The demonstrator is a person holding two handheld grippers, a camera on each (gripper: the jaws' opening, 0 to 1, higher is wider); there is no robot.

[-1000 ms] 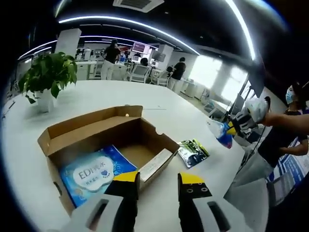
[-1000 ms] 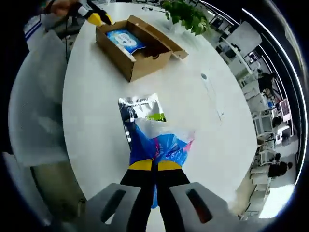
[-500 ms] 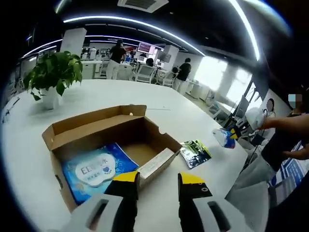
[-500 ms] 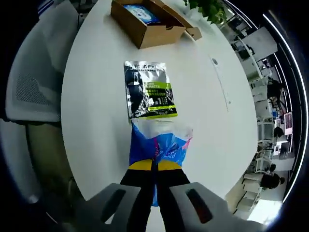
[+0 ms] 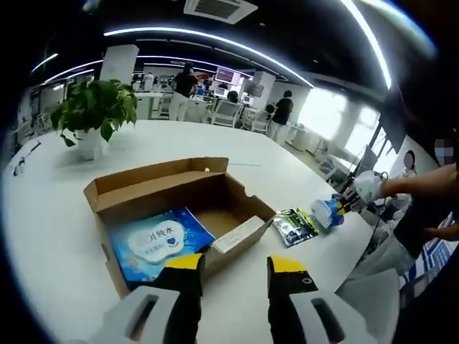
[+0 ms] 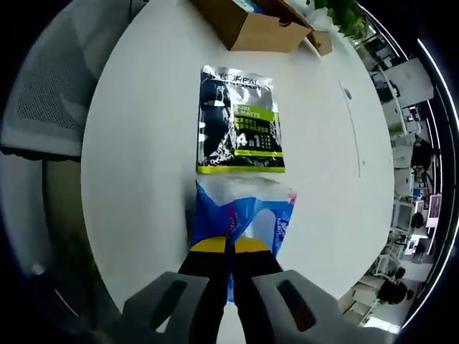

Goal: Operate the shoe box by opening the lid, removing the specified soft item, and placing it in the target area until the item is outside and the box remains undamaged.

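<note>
Between the closed jaws of the right gripper [image 6: 229,247], a blue soft pack [image 6: 242,218], held over the white table [image 6: 143,143] just short of a silver-green sachet [image 6: 240,122]. Ahead of the open, empty left gripper [image 5: 234,266], the open shoe box [image 5: 179,208] with a blue wipes pack [image 5: 158,242] inside.

On the round white table [image 5: 57,236] sat the open brown cardboard shoe box [image 5: 179,208], with the flat blue tissue pack [image 5: 159,242] lying inside at its near end. A green potted plant [image 5: 97,118] stood behind the box. Right of the box lay the flat silver-and-green sachet [image 6: 240,122], and just beside it the crinkled blue-and-clear plastic pouch [image 6: 244,218], clamped in the right gripper [image 6: 229,247].
</note>
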